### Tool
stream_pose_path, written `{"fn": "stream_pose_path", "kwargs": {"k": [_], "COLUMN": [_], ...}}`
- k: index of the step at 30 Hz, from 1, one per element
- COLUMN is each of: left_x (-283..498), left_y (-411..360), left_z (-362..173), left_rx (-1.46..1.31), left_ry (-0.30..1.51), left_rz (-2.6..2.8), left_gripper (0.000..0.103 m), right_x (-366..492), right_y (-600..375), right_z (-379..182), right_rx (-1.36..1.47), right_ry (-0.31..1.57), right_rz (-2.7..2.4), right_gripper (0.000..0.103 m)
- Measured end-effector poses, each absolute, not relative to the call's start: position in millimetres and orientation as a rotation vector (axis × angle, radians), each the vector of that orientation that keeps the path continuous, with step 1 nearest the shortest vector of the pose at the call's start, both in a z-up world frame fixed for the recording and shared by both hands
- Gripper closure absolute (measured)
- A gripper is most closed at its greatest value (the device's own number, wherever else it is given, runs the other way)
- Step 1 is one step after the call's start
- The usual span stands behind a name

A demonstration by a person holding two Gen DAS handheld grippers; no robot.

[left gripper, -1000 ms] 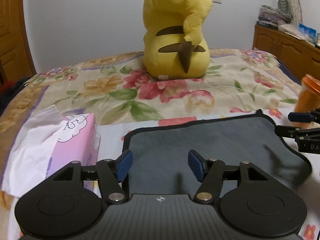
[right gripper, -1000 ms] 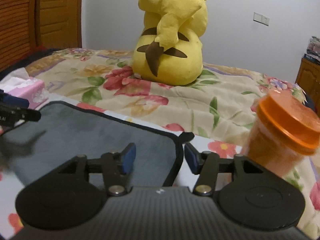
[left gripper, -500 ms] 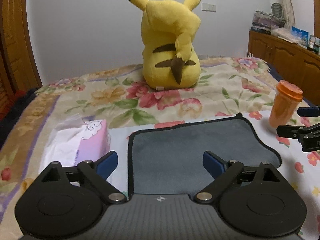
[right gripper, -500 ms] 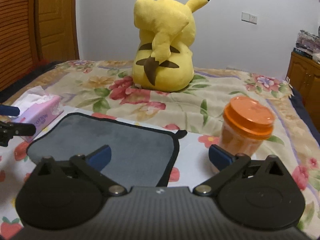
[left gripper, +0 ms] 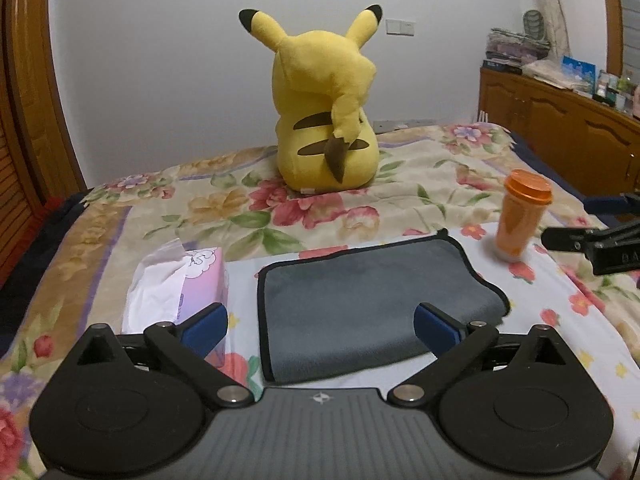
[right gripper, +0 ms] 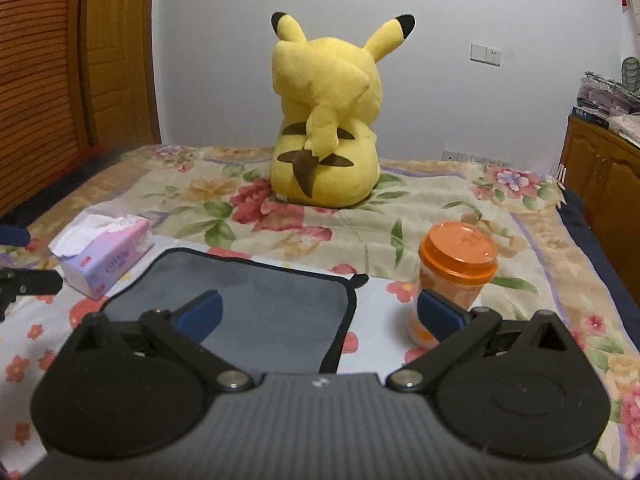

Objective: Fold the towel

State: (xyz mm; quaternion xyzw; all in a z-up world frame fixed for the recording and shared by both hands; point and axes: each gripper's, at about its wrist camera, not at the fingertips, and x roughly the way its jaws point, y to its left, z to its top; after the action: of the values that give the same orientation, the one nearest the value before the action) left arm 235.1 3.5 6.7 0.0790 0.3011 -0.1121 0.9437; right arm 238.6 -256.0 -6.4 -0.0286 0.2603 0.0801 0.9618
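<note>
A grey towel (left gripper: 360, 300) with a black border lies folded flat on the flowered bedspread; it also shows in the right wrist view (right gripper: 256, 304). My left gripper (left gripper: 320, 326) is open and empty, held above the towel's near edge. My right gripper (right gripper: 320, 314) is open and empty, above the towel's near right corner. The right gripper's fingers (left gripper: 592, 240) show at the right edge of the left wrist view. The left gripper's finger (right gripper: 28, 282) shows at the left edge of the right wrist view.
A pink tissue box (left gripper: 184, 284) lies left of the towel (right gripper: 104, 252). An orange lidded cup (left gripper: 520, 212) stands right of it (right gripper: 452, 276). A yellow plush toy (left gripper: 328, 120) sits further back (right gripper: 324, 120). Wooden cabinets (left gripper: 560, 120) stand at the right.
Both grippers have opened wide and pulled back and up from the towel. The towel lies folded and let go.
</note>
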Motion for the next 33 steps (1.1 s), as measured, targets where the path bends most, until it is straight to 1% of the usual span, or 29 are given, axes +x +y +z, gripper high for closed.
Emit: {"fn": "stream_pose_path", "kwargs": {"k": [33], "left_x": [90.6], "left_y": [0.6], "left_z": [83.0], "left_rx": [0.174], "left_ry": [0.560], "left_rz": [-0.220], "left_gripper": [0.000], "right_x": [116.0], "right_y": [-257.2], "right_z": [63.0], "right_rx": [-0.026], "right_ry": [0.461], "right_rz": [0.208], "right_gripper": [0.000]}}
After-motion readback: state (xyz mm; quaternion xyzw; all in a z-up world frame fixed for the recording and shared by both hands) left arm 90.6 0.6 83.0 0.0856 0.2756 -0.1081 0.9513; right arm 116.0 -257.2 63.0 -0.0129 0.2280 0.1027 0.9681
